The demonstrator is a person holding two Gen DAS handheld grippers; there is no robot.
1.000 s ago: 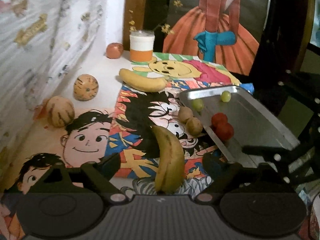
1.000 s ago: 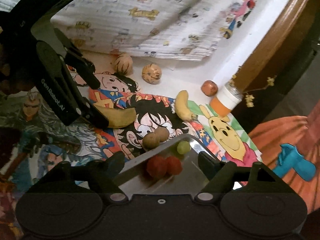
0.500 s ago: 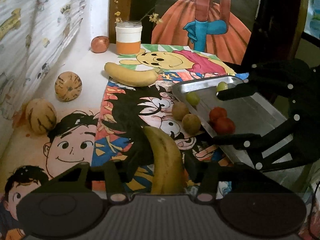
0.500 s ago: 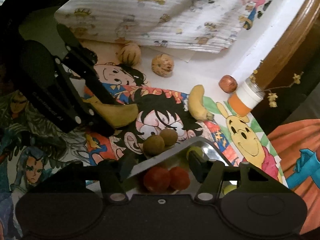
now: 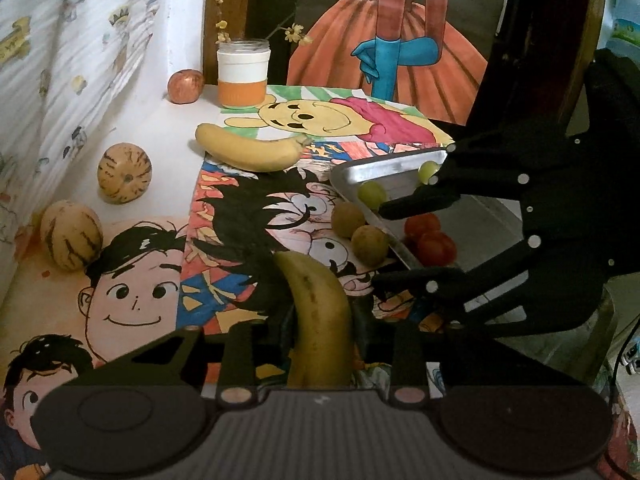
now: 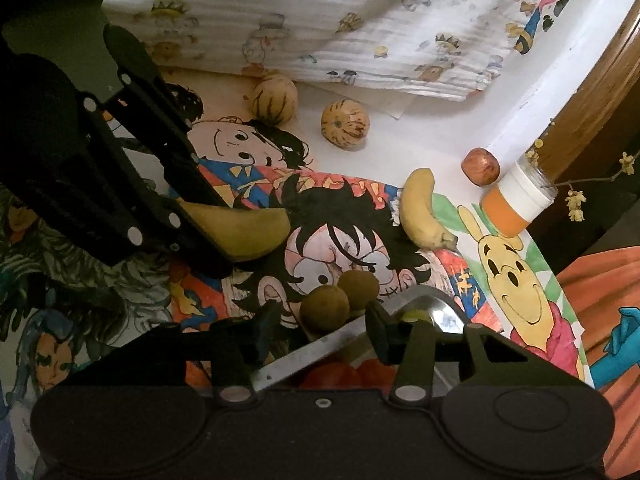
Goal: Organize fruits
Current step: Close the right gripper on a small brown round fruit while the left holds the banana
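On the left, the left tool (image 5: 320,344) is clamping the near end of a banana (image 5: 318,312), fingers pressed to both its sides. The banana's long axis is running straight out along the fingers, tip pointing away toward the tray (image 5: 400,168). From the right wrist view the same banana (image 6: 240,232) is sticking out of the left tool (image 6: 188,216), lying over the cartoon-covered worktop (image 6: 240,144).

The tray is lying ahead and to the right of the banana's tip, so the coming move seems to be a carry forward and rightward. Two brown fruits (image 5: 360,232) are sitting just outside the tray's near rim, between banana and tray; I judge they could be knocked on a low path.

Further right, the right tool (image 6: 320,332) is hanging over the tray rim (image 6: 320,348), fingers apart and gripping nothing, with the brown fruits (image 6: 340,300) just ahead of its tips and red fruits (image 6: 340,374) under it. It is nearer the tray and those fruits than the left one.

Against a second ago, the left tool's fingers, then wide open around the banana, are now closed on it, and the right tool is reaching further in over the tray.
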